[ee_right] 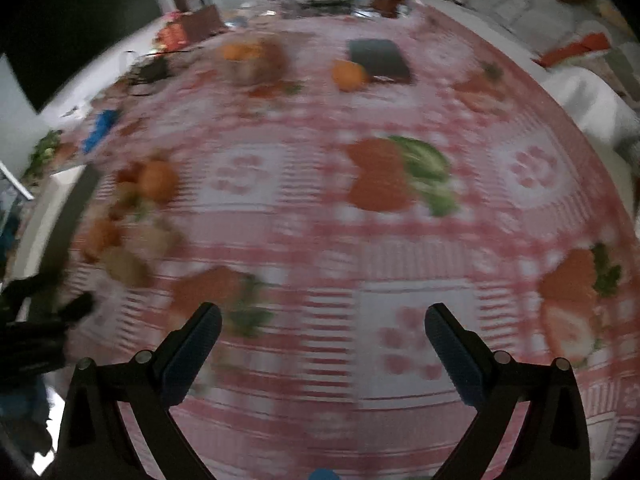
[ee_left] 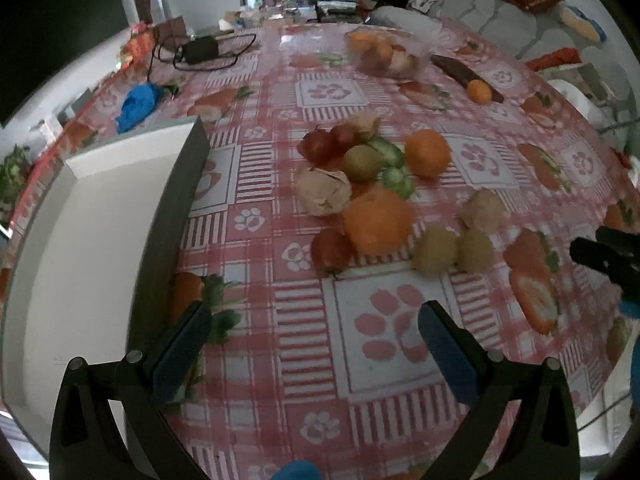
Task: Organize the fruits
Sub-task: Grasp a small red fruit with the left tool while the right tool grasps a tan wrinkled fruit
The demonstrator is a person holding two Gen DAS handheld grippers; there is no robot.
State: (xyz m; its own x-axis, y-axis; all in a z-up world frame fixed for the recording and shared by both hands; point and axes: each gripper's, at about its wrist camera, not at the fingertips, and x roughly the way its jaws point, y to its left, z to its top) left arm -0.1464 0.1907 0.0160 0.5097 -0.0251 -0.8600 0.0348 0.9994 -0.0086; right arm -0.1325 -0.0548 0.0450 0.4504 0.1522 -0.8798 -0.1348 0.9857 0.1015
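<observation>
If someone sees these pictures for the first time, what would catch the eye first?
Probably the pile of mixed fruit, with oranges, red and green pieces, in the middle of the red-and-white patterned tablecloth. Next, the large white box to the left of the pile, and the open left gripper empty in the foreground.

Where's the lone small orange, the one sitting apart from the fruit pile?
In the left wrist view the small orange sits far back on the right, touching the dark flat object, beyond the fruit pile.
</observation>
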